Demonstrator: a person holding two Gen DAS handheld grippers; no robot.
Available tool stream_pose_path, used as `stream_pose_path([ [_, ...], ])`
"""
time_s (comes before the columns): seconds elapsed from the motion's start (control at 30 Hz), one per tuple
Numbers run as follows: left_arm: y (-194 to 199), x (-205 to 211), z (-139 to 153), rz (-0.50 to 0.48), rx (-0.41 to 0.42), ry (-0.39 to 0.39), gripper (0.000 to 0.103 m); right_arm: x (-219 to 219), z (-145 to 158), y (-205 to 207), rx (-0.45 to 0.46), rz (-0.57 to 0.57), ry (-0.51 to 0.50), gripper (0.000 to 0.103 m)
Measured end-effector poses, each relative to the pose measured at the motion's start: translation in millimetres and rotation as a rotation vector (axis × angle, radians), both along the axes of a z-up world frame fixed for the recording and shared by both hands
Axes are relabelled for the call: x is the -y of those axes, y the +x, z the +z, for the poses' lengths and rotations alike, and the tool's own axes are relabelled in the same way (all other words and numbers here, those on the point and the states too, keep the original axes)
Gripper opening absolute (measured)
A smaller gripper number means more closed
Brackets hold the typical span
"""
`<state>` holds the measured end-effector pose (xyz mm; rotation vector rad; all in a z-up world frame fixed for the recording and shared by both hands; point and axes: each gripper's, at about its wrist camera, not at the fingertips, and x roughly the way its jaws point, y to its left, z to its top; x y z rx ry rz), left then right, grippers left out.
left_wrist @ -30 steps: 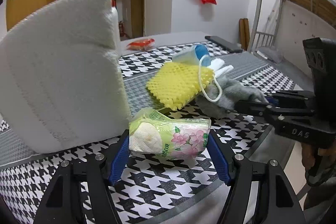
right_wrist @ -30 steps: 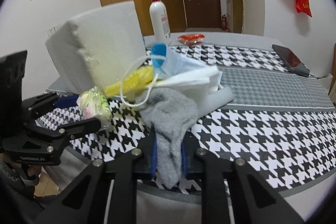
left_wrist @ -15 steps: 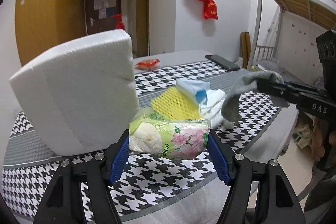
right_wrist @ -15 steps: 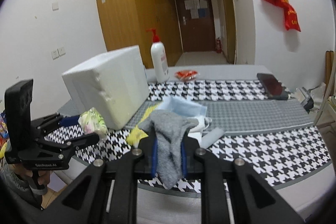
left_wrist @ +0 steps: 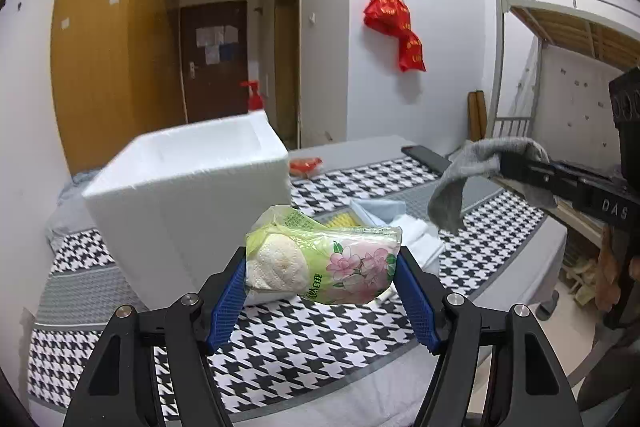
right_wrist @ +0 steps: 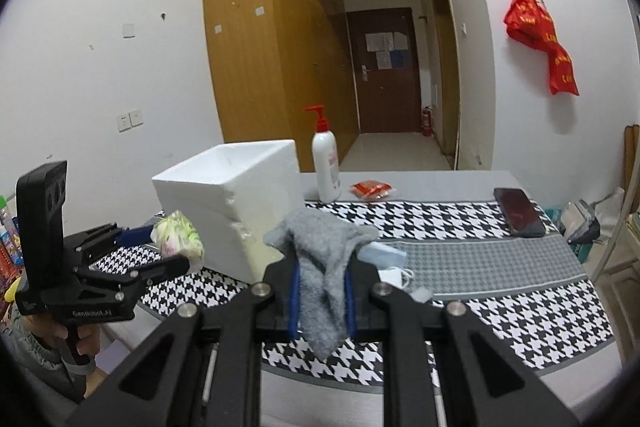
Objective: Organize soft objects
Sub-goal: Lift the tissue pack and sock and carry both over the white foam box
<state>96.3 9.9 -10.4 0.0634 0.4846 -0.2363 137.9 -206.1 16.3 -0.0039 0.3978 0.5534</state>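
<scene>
My left gripper [left_wrist: 320, 291] is shut on a tissue pack [left_wrist: 324, 263] in green floral wrap, held above the table in front of the open white foam box [left_wrist: 192, 187]. My right gripper [right_wrist: 320, 291] is shut on a grey sock [right_wrist: 320, 267] that hangs from its jaws above the table. In the left wrist view the sock [left_wrist: 472, 175] dangles at the right. In the right wrist view the tissue pack [right_wrist: 178, 239] sits left of the foam box [right_wrist: 232, 203]. A blue face mask [right_wrist: 384, 255], white cloth [left_wrist: 420, 239] and yellow sponge [left_wrist: 340, 221] lie on the table.
The table has a houndstooth cloth [right_wrist: 500, 311]. A white pump bottle [right_wrist: 326, 163], a red packet [right_wrist: 372, 189] and a dark phone [right_wrist: 518, 211] stand at its far side. A bunk bed frame [left_wrist: 560, 39] is at the right.
Both grippers have risen well above the table with their loads. The sock has come off the pile. The foam box's open top has come into view.
</scene>
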Motion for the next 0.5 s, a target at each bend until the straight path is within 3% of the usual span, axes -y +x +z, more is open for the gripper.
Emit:
stream_pose_path([
  [0.5,-16.5,-25.3,21.4,0.111,0.066,0.031,0.071,-32.6,9.0,2.0,0.022,0.132,0.023,0.021],
])
